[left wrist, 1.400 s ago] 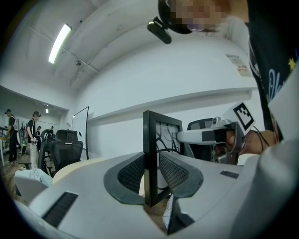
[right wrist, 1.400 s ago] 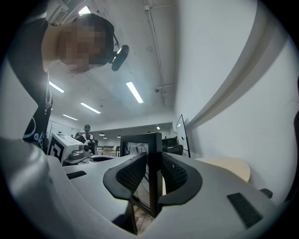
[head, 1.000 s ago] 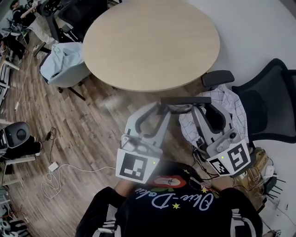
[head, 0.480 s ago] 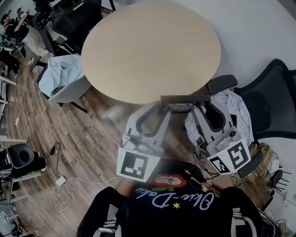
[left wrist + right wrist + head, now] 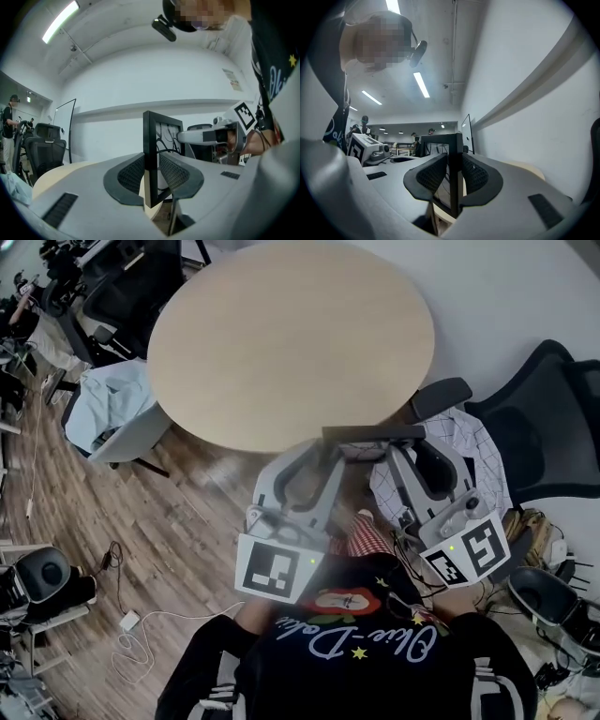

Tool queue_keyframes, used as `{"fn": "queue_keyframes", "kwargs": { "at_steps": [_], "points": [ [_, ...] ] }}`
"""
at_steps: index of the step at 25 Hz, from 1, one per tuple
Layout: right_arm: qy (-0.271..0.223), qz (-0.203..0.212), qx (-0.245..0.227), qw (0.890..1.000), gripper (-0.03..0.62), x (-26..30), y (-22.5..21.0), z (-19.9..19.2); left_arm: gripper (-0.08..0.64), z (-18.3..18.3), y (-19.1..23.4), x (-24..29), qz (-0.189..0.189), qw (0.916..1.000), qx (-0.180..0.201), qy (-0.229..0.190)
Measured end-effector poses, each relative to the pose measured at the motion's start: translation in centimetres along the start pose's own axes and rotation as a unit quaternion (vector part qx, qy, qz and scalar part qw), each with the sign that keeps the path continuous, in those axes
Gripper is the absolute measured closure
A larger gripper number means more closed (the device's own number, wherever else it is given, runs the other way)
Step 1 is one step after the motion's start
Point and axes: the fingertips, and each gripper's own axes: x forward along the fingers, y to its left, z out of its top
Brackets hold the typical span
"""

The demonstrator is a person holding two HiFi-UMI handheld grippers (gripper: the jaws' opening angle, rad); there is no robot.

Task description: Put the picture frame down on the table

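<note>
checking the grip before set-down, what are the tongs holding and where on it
Both hold the black rectangular picture frame, upright: the left tongs clamp its left side bar, the right tongs its right side bar.

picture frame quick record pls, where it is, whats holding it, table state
item: picture frame, black, upright
held by: left tongs and right tongs, each shut on one side edge
position: in the air by the near edge of the round table
tabletop: bare wood
status: not yet set down
</note>
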Motion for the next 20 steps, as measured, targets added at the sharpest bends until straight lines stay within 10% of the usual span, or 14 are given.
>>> {"fn": "queue_keyframes", "kwargs": {
  "at_steps": [20],
  "points": [
    [0.003, 0.002, 0.024, 1.000, 0.517, 3.0, -7.5, -1.0, 0.463, -0.7, 1.5, 7.6, 0.010, 0.9997, -0.004, 0.023]
  ]
}}
